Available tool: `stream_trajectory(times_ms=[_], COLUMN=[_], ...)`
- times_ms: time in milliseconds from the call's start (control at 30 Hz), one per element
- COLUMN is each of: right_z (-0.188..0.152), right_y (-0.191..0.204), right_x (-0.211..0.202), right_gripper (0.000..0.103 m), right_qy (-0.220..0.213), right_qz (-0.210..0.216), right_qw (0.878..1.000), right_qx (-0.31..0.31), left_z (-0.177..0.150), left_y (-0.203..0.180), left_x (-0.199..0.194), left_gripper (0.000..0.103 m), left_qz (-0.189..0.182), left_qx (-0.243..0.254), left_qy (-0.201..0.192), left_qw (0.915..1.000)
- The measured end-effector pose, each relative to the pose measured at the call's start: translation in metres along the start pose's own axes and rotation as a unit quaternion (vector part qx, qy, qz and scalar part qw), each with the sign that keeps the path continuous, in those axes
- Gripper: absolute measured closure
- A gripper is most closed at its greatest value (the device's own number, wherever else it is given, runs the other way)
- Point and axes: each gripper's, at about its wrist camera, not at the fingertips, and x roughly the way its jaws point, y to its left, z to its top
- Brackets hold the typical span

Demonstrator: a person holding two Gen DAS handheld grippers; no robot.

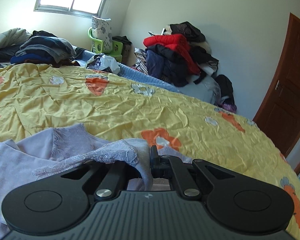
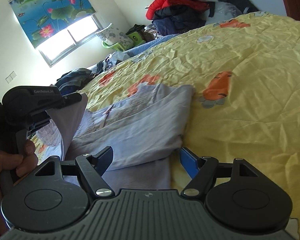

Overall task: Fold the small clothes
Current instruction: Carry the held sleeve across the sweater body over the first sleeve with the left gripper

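A small lilac garment with lace trim (image 1: 56, 152) lies on the yellow flowered bedspread (image 1: 118, 104). My left gripper (image 1: 151, 160) is shut on a fold of its edge, and the cloth drapes over the left finger. From the right wrist view, that same left gripper (image 2: 78, 98) lifts one side of the lilac garment (image 2: 138, 126), a hand (image 2: 16, 160) squeezing its handle. My right gripper (image 2: 147, 160) stands open low over the garment's near edge, the cloth lying between its fingers with the pads apart from it.
Folded dark clothes (image 1: 44, 50) are stacked at the bed's far left. A heap of jackets, one red (image 1: 176, 48), rises beyond the far edge by the wall. A green stool (image 1: 102, 44) with a cushion stands under the window. A brown door (image 1: 288, 88) is at right.
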Motion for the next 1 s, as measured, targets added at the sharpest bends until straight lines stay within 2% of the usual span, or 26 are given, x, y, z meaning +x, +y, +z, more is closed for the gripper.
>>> stream_trajectory(times_ms=[200, 667, 1000], right_z=[-0.004, -0.008, -0.01], right_y=[-0.004, -0.011, -0.019], right_x=[0.0, -0.002, -0.007], right_gripper=[0.026, 0.026, 0.026], right_qy=[-0.007, -0.007, -0.012], right_qz=[-0.031, -0.029, -0.031], right_qw=[0.999, 0.999, 0.999], right_qx=[-0.024, -0.018, -0.016], left_z=[-0.009, -0.013, -0.018], left_y=[-0.004, -0.015, -0.038], left_x=[0.008, 0.014, 0.017], left_gripper=[0.1, 0.1, 0.1], left_qz=[0.008, 0.011, -0.008], left_qx=[0.013, 0.037, 0.062], left_qy=[0.014, 0.023, 0.031], left_qw=[0.9998, 0.999, 0.9976])
